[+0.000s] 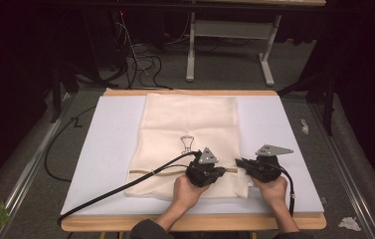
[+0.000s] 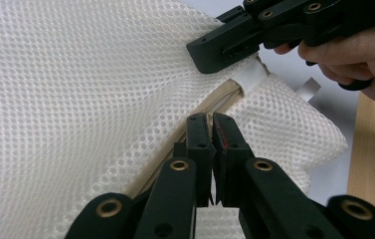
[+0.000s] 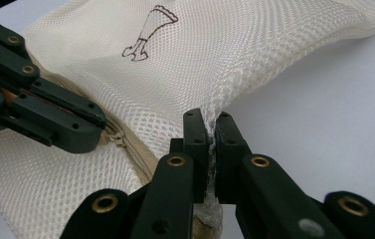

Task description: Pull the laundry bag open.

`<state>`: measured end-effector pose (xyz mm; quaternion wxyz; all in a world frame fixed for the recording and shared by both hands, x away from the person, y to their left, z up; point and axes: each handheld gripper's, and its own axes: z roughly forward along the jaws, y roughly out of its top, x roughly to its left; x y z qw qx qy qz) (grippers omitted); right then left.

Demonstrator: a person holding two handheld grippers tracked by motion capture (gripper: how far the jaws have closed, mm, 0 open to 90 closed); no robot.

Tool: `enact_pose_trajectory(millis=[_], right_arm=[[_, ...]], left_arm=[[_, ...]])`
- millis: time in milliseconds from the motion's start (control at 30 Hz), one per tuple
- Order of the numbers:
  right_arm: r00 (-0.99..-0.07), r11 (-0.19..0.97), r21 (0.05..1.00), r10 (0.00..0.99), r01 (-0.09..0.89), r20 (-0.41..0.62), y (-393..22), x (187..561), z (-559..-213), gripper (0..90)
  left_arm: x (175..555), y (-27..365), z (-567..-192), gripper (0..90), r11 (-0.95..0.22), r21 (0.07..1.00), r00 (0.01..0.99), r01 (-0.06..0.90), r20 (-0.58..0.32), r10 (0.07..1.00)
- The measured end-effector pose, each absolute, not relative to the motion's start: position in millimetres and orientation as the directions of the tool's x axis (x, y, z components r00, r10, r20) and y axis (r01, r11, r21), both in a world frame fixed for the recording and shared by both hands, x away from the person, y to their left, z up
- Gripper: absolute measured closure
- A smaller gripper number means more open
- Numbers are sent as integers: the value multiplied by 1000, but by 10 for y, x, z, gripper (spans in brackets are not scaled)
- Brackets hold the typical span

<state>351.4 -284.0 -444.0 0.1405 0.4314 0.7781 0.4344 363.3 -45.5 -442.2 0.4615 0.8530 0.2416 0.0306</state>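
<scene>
A cream mesh laundry bag [image 1: 190, 139] is laid flat on the white mat [image 1: 105, 149], its zipper [image 2: 210, 107] running along the end nearest the person. Relative to that zipper, the left gripper [image 1: 223, 171] is set right on the seam, and the right gripper [image 1: 238, 162] is set at the bag's edge just past the zipper's end. In the left gripper view the left gripper's jaws are seen brought together on the zipper line, apparently on the slider, though what is pinched between them cannot be made out. In the right gripper view a bunched fold of mesh [image 3: 210, 149] is clamped between the right gripper's closed jaws, and the cloth is drawn up into a taut ridge from there. Several failures are judged possible. If only a sliver of the slider or its tab is caught, it may be lost as soon as a pull along the seam is begun. If the mesh is let go by the right gripper, the whole bag may be dragged across the mat with the slider instead of being opened. If the pull is made at an angle to the zipper, loose mesh beside the teeth may be drawn into the slider and jammed, and the thin netting in the right jaws may be stretched or torn.
</scene>
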Motion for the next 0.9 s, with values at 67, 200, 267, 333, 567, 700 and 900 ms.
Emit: enact_pose_trajectory(millis=[67,200,267,333,567,700,900], right_arm=[[-590,251,797,792,549,157,-2843,3515,-4439,881],[-588,250,796,793,551,158,-2837,3514,-4435,881],[-589,253,796,793,551,156,-2836,3513,-4435,881],[-588,251,796,793,550,156,-2835,3514,-4434,881],[-586,255,793,796,553,153,-2831,3520,-4442,881],[-589,257,792,793,554,155,-2826,3520,-4442,880],[-595,261,792,789,552,155,-2827,3526,-4459,880]], left_arm=[[3633,-444,-4417,870,-456,803,880,383,-169,443],[3633,-405,-4407,870,-454,804,879,384,-168,446],[3634,-396,-4397,870,-456,805,881,380,-165,443],[3631,-389,-4383,869,-458,805,881,376,-157,446],[3633,-319,-4372,869,-454,808,880,376,-157,448],[3624,-309,-4364,869,-458,808,883,371,-155,443],[3632,-268,-4366,869,-446,811,881,380,-169,442]])
